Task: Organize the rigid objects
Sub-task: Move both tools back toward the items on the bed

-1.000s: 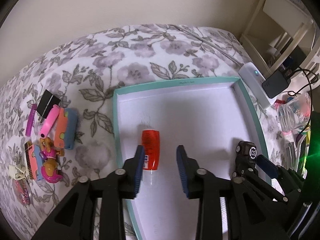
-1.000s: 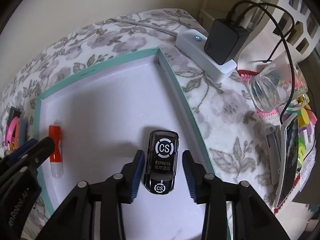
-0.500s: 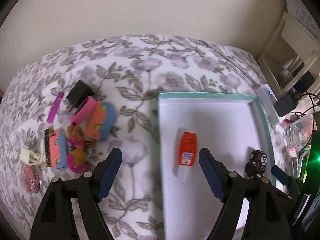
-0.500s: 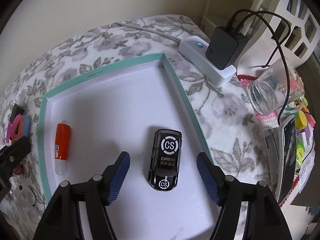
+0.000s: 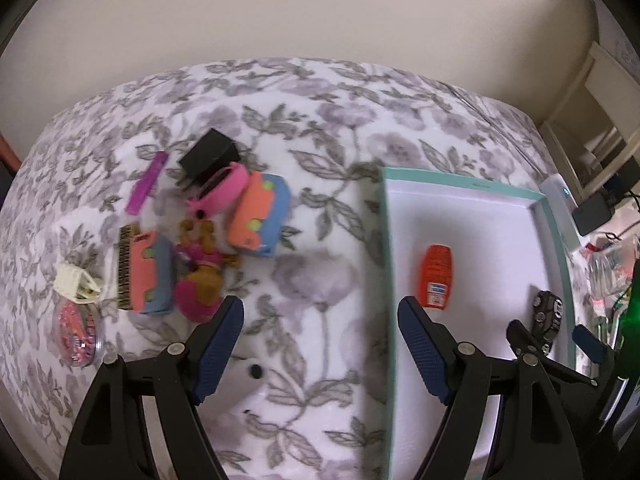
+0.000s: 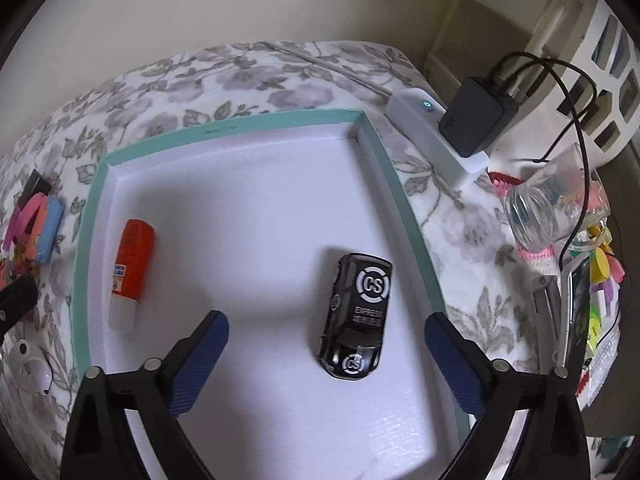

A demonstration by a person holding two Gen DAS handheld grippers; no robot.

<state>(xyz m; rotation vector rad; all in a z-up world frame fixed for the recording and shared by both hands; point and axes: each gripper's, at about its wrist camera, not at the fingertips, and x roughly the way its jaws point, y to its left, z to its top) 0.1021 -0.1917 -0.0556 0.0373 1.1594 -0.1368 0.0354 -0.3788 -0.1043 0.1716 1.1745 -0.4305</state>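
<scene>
The black toy car (image 6: 356,316) and orange glue stick (image 6: 130,268) are laid flat inside the teal-rimmed tray (image 6: 224,130), well apart. The right gripper (image 6: 326,364), having just been opening, is spread wide with nothing pinched; the left gripper (image 5: 320,356) is likewise spread over the floral cloth (image 5: 320,100)

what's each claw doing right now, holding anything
left claw: open, empty
right claw: open, jaws just widened, toy car lies loose between them

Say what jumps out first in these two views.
A teal-edged tray on the floral cover holds just two things: an orange glue stick by its left wall and a black toy car between the open right gripper fingers, not touched. In the left view, a bright toy heap lies outside the tray, beyond the open left gripper.
</scene>
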